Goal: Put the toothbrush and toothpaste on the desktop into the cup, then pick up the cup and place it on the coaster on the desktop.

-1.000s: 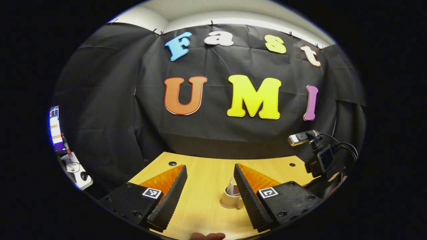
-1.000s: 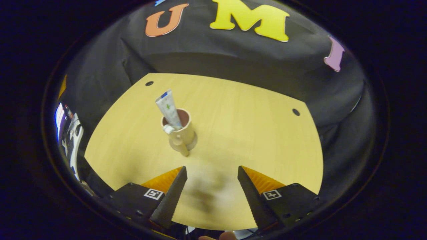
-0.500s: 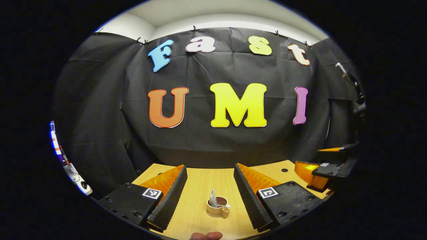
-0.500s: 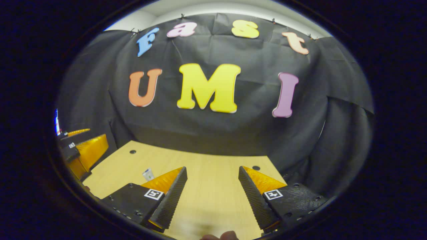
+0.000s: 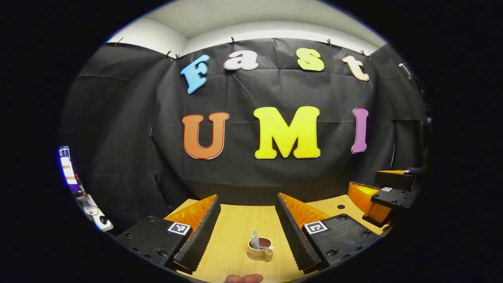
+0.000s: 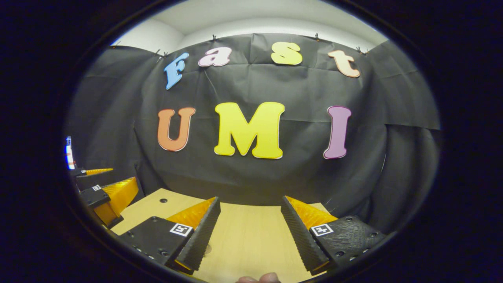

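Black cloth is hanging behind a pale wooden desktop, and both tools are being held low and level over its near edge, looking toward the wall rather than down at the work.

In the left gripper view, the left gripper is standing with its fingers spread apart and nothing between them. Framed in that gap, farther off on the wood, a small tan cup with a side handle is sitting on what is probably a round tan coaster; the two blend, so I cannot separate them. A white toothpaste tube is leaning out of the cup's mouth. The toothbrush is too small to tell apart.

The right gripper is likewise gaping, fingers wide and empty over bare wood, and it is showing at the right edge of the left gripper view as well.

Judging from this, the cup appears to be loaded and set down, so both tools are being kept clear of it, likely to avoid knocking it over.
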Available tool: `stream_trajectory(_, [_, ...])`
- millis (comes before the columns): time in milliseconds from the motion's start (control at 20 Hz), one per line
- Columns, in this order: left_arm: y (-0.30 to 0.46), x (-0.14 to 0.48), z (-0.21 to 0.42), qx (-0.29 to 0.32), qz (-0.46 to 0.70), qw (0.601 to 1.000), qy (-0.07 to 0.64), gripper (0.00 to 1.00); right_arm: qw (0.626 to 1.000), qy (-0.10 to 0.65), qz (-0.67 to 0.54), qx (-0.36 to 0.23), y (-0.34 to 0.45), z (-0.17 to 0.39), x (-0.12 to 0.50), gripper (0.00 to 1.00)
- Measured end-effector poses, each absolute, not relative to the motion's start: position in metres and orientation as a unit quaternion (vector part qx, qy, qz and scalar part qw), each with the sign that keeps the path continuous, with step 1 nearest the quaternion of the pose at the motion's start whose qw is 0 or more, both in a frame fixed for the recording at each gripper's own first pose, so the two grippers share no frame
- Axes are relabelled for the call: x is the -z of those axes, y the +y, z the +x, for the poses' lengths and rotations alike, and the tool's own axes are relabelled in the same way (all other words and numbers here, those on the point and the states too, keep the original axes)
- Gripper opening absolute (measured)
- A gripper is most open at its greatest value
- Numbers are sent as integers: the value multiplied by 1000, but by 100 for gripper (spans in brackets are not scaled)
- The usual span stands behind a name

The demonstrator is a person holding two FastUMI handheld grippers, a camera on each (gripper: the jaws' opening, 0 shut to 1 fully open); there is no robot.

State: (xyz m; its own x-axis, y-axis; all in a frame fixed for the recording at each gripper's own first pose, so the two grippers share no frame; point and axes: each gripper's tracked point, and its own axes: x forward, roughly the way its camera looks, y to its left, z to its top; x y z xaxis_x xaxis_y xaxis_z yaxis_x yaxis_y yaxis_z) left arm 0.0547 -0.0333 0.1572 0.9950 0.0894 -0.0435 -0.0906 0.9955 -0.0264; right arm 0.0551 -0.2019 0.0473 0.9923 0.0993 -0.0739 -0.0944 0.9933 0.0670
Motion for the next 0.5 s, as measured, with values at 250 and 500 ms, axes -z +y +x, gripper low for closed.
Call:
stream_trajectory(250, [-37, -159, 56, -46, -11, 999, 20, 89, 997, 46, 30, -48, -201, 58, -46, 94])
stream_trajectory(500, [-41, -160, 56, -44, -13, 999, 18, 89, 997, 47, 34, -46, -202, 61, -45, 94])
